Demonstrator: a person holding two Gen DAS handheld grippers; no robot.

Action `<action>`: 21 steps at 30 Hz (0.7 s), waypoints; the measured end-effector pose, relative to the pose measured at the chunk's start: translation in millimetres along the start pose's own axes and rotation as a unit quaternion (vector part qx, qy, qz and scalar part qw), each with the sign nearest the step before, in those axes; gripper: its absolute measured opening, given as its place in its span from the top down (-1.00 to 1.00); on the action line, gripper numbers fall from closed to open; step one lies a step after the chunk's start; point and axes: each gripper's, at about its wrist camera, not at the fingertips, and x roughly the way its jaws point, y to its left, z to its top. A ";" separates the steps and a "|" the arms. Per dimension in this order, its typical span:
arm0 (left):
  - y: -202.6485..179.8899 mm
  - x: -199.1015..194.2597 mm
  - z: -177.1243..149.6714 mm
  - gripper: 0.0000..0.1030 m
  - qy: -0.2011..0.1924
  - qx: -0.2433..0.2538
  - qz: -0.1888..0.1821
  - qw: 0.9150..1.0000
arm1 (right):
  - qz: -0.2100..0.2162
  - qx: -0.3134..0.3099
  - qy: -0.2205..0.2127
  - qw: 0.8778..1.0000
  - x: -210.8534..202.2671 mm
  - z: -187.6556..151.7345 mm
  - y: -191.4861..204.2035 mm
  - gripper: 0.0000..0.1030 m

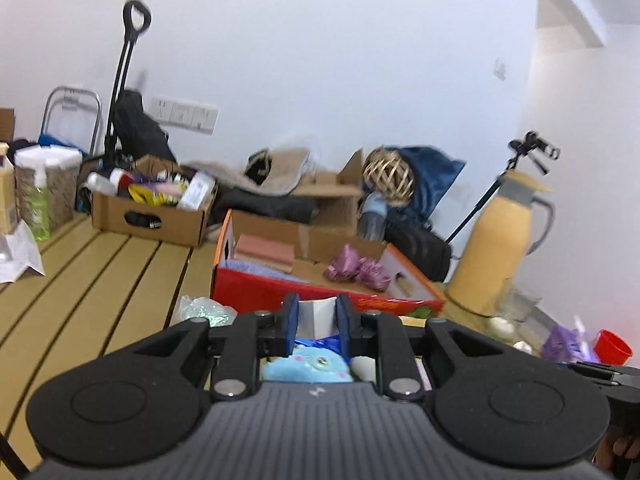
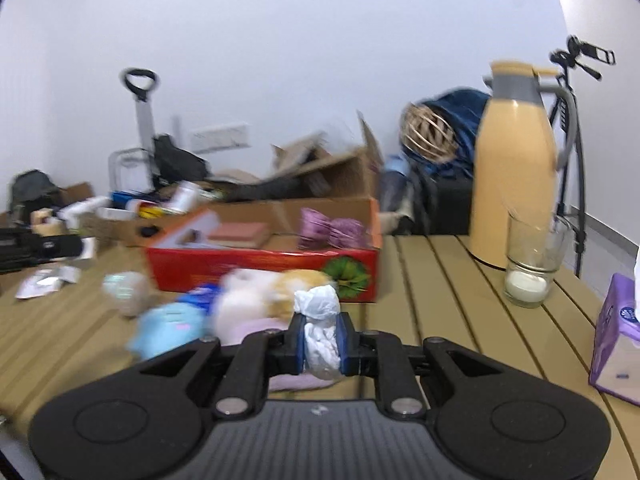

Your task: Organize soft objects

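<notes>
We count two grippers, each with its jaws closed on something pale. The left gripper (image 1: pixel 317 322) has its blue pads pressed on a flat white-grey piece (image 1: pixel 318 314), whose material we cannot tell; it is held just above the heap of soft things, pointing slightly downward toward the red box (image 1: pixel 280 290). The right gripper (image 2: pixel 322 344) pinches a crumpled white plastic bag (image 2: pixel 320 320), which bulges out above and below the pads, and it too tilts a little downward over the counter (image 2: pixel 440 280). One red box stands open on the slatted counter, holding one pink block (image 2: pixel 240 234) and two purple pompom-like bundles (image 2: pixel 332 232). In front of it lies the soft pile: one light blue plush toy (image 2: pixel 168 328), one white-and-orange plush (image 2: pixel 264 292), one pink cloth (image 2: pixel 296 382) under the right jaws, and one pale crinkled bag (image 2: pixel 124 288) to the left. To the right we see one yellow thermos jug (image 2: pixel 516 168), one glass (image 2: pixel 532 264) with something white at the bottom just in front of it, and one purple tissue box (image 2: pixel 616 340); its printing is too blurred to read. Several brown cartons (image 1: pixel 148 208) of clutter sit behind, and one tripod (image 2: pixel 576 120) stands at the wall. We can read no writing.
</notes>
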 end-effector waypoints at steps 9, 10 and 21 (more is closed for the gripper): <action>-13.0 -71.3 -12.9 0.60 -0.032 0.010 -0.007 0.999 | 0.037 -0.014 -0.023 0.999 -61.4 -10.9 33.0 0.71; -11.7 -74.2 -12.2 0.60 -0.034 0.010 -0.007 0.999 | 0.039 -0.016 -0.024 0.999 -63.5 -9.8 34.8 0.71; 3.6 31.1 56.9 0.60 0.014 0.022 -0.046 0.999 | 0.082 -0.048 -0.016 0.995 12.5 60.7 30.6 0.70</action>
